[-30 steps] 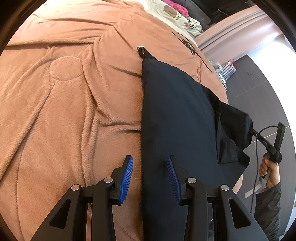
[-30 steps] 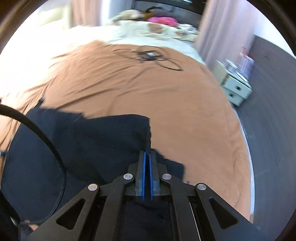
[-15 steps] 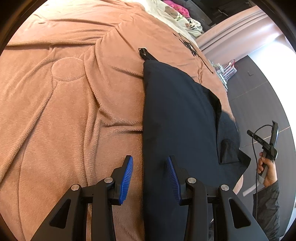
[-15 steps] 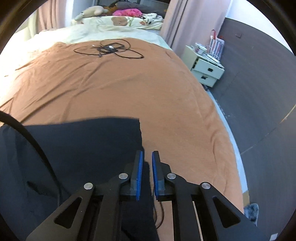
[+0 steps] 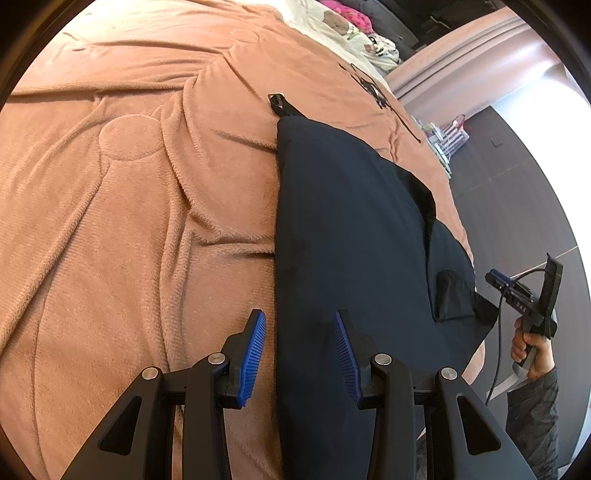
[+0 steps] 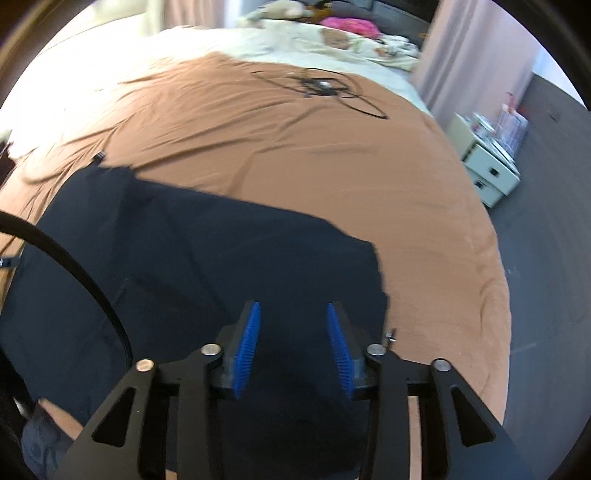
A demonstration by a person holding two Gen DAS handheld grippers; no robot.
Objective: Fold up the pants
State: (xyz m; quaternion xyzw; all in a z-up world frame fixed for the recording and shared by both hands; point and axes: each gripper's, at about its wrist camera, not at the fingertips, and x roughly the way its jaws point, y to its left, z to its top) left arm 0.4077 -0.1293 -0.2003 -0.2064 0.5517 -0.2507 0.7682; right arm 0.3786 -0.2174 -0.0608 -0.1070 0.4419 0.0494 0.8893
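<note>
Dark navy pants (image 5: 351, 229) lie flat on a brown blanket (image 5: 129, 206), one layer folded over the other, a strap end at the far tip. They also show in the right wrist view (image 6: 207, 273). My left gripper (image 5: 299, 354) is open and empty, hovering over the pants' left edge. My right gripper (image 6: 291, 350) is open and empty above the near edge of the pants. In the left wrist view it (image 5: 532, 299) appears at the far right, held in a hand, just off the pants' corner.
A tangle of black cable (image 6: 321, 86) lies further up the blanket. Cream bedding with pink items (image 6: 347, 26) is at the head of the bed. A white nightstand (image 6: 487, 170) stands to the right, over dark floor (image 6: 554, 258).
My right gripper has opened and let go of the pants' corner, which now lies flat. It has pulled back slightly. My left gripper has stayed open and still.
</note>
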